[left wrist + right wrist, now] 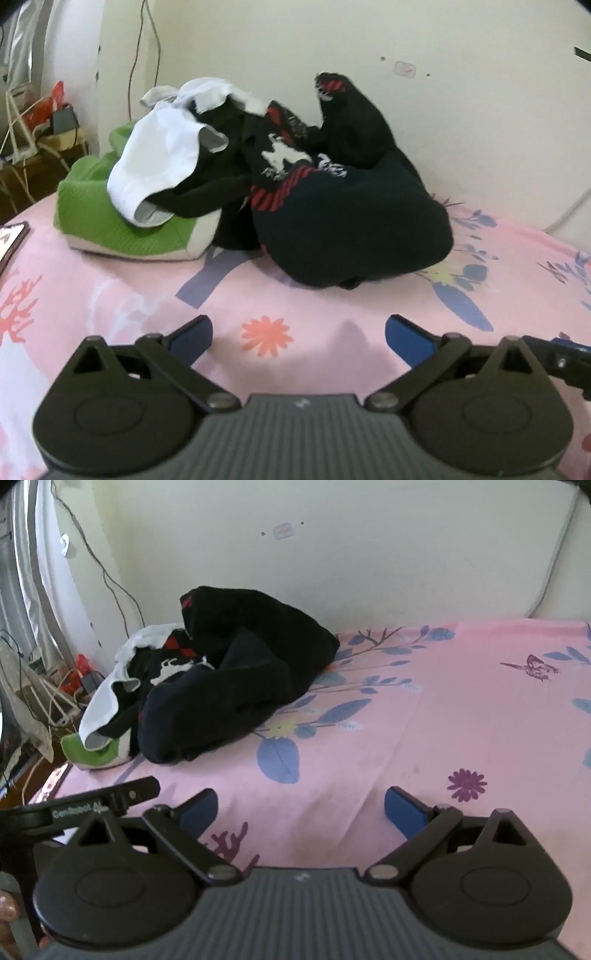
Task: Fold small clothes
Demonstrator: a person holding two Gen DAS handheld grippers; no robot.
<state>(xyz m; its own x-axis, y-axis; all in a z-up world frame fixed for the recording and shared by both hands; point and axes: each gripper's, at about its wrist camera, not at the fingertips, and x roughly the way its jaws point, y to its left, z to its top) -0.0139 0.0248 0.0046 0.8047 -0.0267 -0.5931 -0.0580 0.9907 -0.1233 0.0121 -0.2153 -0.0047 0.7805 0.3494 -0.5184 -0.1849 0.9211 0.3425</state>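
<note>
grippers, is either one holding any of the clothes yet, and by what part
Nothing is held. The left gripper and right gripper are both open over the pink sheet, short of the clothes pile.

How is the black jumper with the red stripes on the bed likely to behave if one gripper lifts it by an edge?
The black jumper lies crumpled, so it probably droops. Its knit looks thick, so perhaps heavyish. The white garment lies against it and might drag.
</note>
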